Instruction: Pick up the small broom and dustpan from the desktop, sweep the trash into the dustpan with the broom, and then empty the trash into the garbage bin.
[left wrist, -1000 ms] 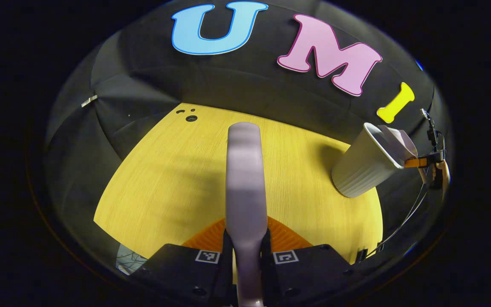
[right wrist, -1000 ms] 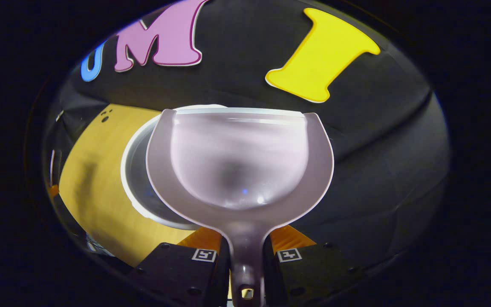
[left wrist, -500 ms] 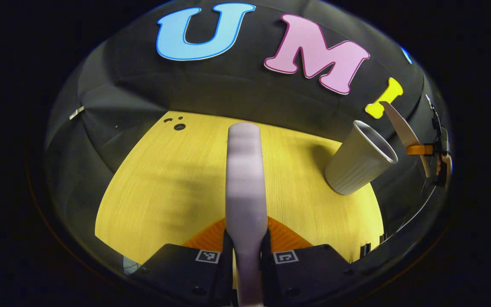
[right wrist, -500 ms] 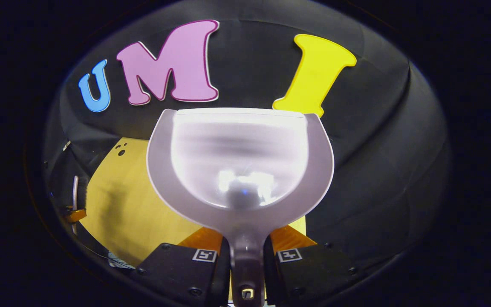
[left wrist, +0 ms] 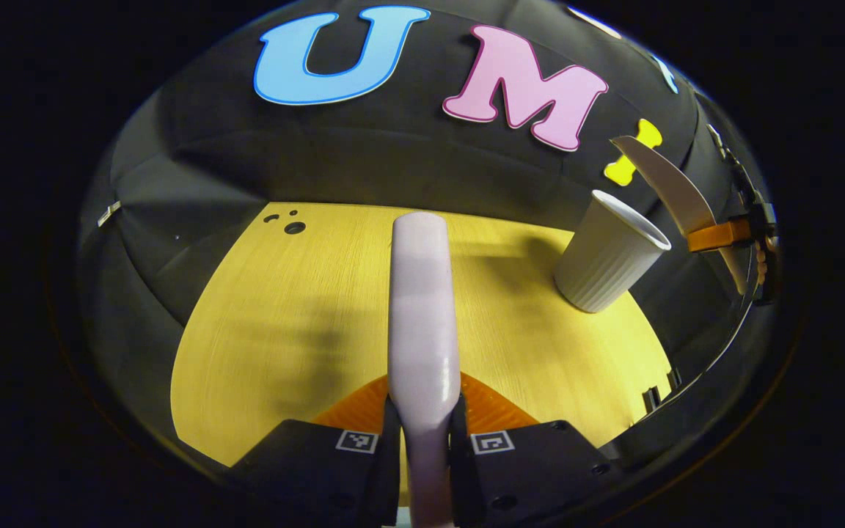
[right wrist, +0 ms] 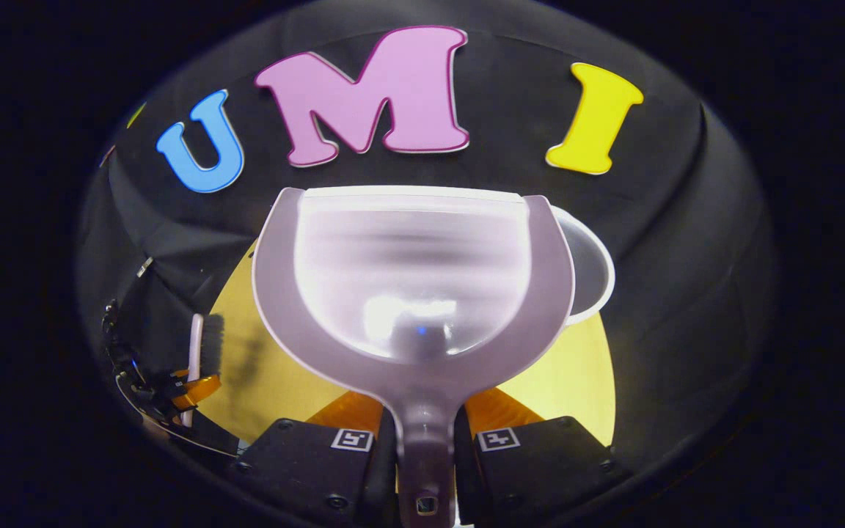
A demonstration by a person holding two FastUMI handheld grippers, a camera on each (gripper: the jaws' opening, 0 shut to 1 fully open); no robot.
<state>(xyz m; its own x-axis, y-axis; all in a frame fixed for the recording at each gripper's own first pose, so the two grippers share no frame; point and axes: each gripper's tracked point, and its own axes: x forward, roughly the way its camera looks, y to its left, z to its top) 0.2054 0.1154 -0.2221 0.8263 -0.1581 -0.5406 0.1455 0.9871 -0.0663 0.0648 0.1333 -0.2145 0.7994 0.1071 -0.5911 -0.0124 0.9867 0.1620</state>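
No readable text, label, brand or number stands on anything apart from the booth's wall.

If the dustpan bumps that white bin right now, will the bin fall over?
Probably yes. The bin looks like a thin ribbed cup, tall and narrower at its foot than at its rim, so a knock near the top would likely tip it. It looks light, so a low nudge might just slide it along the smooth table.

Dustpan [right wrist: 411, 293] now off the bin [right wrist: 587, 268].
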